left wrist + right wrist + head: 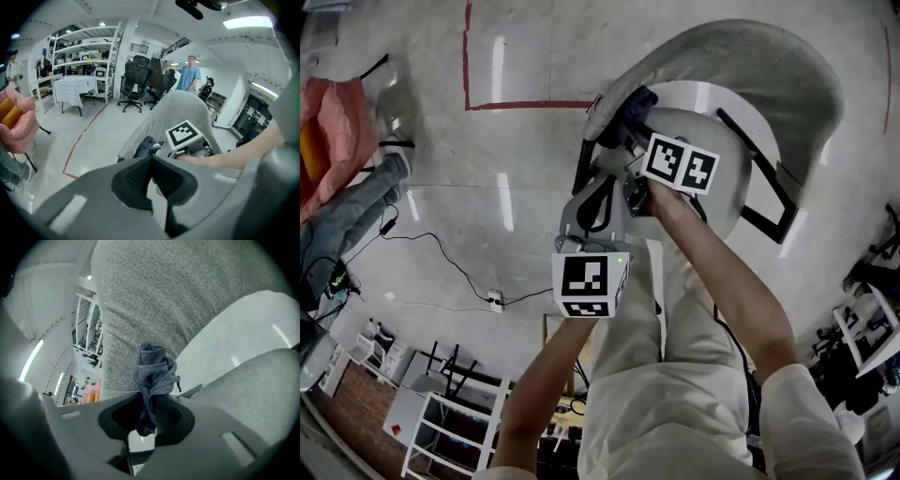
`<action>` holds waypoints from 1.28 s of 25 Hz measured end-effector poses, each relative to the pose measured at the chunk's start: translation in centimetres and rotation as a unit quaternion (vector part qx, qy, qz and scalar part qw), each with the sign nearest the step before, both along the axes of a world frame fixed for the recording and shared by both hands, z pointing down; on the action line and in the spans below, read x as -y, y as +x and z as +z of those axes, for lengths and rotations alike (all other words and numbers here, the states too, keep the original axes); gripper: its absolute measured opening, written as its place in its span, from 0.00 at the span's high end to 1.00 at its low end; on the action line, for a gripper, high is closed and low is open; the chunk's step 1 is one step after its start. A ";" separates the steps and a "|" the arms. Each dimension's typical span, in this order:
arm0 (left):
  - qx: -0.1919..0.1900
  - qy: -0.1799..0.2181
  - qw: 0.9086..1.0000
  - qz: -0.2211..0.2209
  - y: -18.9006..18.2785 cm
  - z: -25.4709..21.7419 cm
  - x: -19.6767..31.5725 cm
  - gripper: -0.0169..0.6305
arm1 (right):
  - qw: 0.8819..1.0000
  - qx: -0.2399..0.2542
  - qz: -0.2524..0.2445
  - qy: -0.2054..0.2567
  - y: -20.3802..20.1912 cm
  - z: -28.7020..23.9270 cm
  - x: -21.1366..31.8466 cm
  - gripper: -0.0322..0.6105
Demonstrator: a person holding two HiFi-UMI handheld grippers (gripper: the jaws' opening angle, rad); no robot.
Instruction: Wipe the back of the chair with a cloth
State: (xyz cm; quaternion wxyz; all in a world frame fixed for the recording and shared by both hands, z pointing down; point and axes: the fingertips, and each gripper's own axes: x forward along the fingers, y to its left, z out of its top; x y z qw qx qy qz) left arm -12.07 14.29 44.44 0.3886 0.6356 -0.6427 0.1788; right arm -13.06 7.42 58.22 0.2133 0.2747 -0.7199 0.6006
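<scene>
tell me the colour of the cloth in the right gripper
Dark greyish blue cloth, clearest in the right gripper view.

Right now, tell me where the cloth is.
The blue cloth is clamped in the right gripper, its bunched end against the grey chair back, near that back's left edge in the head view.

Pale polished floor (pixel 525 187), marked with a red tape line (pixel 525 105). A black cable (pixel 441 246) trails across it to a white socket block (pixel 495 301). Pink fabric bundle (pixel 337 122) at the left edge. White shelving rack (pixel 84 47), with a white-draped bench (pixel 70 86) before it and black office chairs (pixel 133 77) alongside. Person in a blue shirt (pixel 190 77) stands beyond.
</scene>
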 end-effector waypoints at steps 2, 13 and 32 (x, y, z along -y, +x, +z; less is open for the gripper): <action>0.000 0.002 1.000 0.001 0.0 -0.1 0.0 0.97 | 1.000 0.013 -0.002 0.001 0.0 -0.8 0.1 0.80; 0.003 0.015 1.000 0.014 0.6 -1.5 -0.1 0.97 | 0.996 0.087 0.011 -0.004 -0.1 -6.5 0.9 0.80; 0.007 0.020 0.998 0.053 3.3 -1.8 2.5 0.97 | 0.982 0.090 0.156 -0.059 7.2 -3.4 4.0 0.80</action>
